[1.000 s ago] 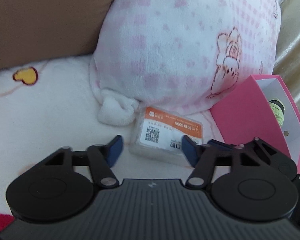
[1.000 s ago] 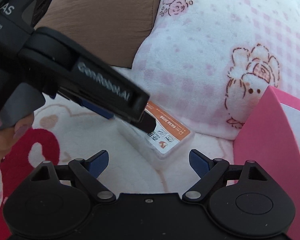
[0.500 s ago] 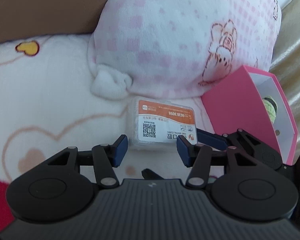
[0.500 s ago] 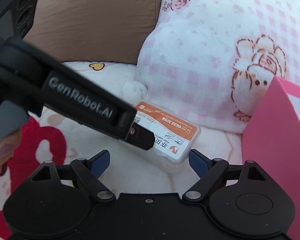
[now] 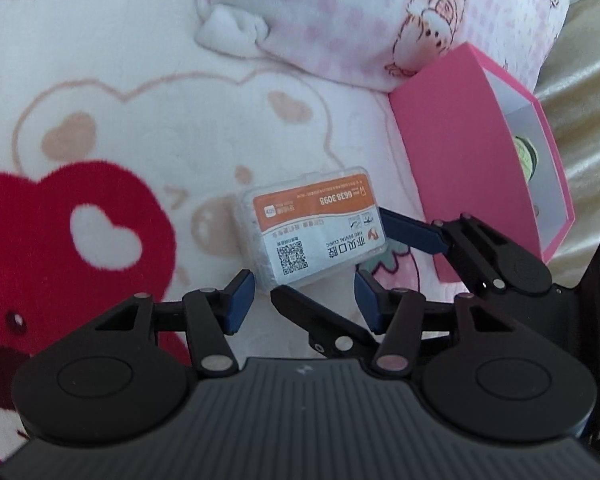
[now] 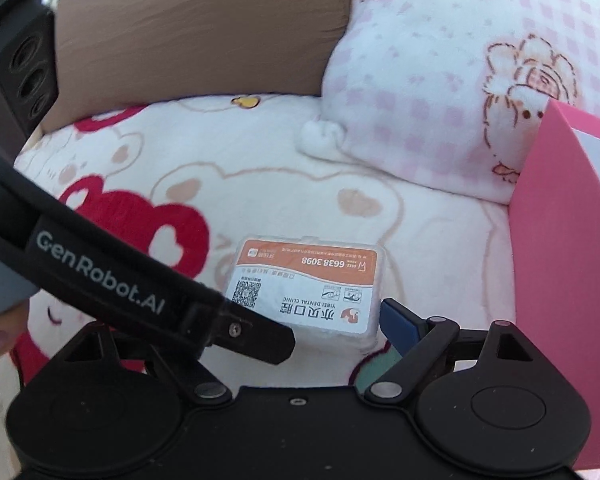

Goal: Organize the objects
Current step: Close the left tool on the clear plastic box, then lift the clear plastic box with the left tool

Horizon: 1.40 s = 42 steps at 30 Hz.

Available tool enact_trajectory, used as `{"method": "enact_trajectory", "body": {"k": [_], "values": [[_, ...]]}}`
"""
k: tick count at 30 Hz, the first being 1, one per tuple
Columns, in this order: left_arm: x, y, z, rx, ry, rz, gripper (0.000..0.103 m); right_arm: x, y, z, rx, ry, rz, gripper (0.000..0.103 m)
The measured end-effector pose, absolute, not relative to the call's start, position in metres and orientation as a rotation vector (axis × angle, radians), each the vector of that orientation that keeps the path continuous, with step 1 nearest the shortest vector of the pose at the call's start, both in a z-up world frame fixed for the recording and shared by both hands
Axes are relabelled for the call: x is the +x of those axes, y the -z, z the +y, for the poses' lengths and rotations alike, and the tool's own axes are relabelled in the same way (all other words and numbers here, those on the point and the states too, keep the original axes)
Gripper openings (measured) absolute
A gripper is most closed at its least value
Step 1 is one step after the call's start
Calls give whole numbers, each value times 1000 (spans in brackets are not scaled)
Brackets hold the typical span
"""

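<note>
On the heart-printed fleece blanket (image 5: pixel 112 128), clear plastic box with orange-and-white label (image 5: pixel 314 226) flat, bracketed by spread right gripper (image 6: pixel 332 328); left gripper (image 5: pixel 302 300) spread nearby. Next, probably: pinch, lift toward pink cardboard box (image 5: pixel 460 152).

The clear plastic box (image 6: pixel 306 290) carried a label with an orange band on top and a white part below. On the orange band the number "6638 3098" could be read, upside down in both views. On the white part stood the words "YIBEI DENTAL CLINIC" above larger Chinese characters, next to a small orange logo and a QR code (image 6: pixel 246 293). The other small lines on the label were too fine to read. The arm of the left hand-held gripper (image 6: pixel 100 270), which crossed the right wrist view, bore the brand "GenRobot.AI" in pale letters.
</note>
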<state>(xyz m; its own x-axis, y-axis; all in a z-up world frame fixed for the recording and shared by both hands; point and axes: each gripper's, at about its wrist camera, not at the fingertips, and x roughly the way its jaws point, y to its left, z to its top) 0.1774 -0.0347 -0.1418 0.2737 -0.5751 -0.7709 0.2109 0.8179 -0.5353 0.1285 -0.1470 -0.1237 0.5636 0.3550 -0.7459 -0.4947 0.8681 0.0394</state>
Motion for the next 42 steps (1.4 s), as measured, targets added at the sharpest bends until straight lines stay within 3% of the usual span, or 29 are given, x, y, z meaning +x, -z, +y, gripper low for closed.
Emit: {"method": "enact_trajectory", "body": {"k": [9,18,42], "values": [[190,132,-27,-265,447,1057,57,134,133,-148,-158,-521,831,97],[204,152,-19,-482,474,1073,55,139,145,-141,-170,-490,824,99],[143,129,-40,-433,431,1139,55,93,125,-154,-146,-467,807,96]]}}
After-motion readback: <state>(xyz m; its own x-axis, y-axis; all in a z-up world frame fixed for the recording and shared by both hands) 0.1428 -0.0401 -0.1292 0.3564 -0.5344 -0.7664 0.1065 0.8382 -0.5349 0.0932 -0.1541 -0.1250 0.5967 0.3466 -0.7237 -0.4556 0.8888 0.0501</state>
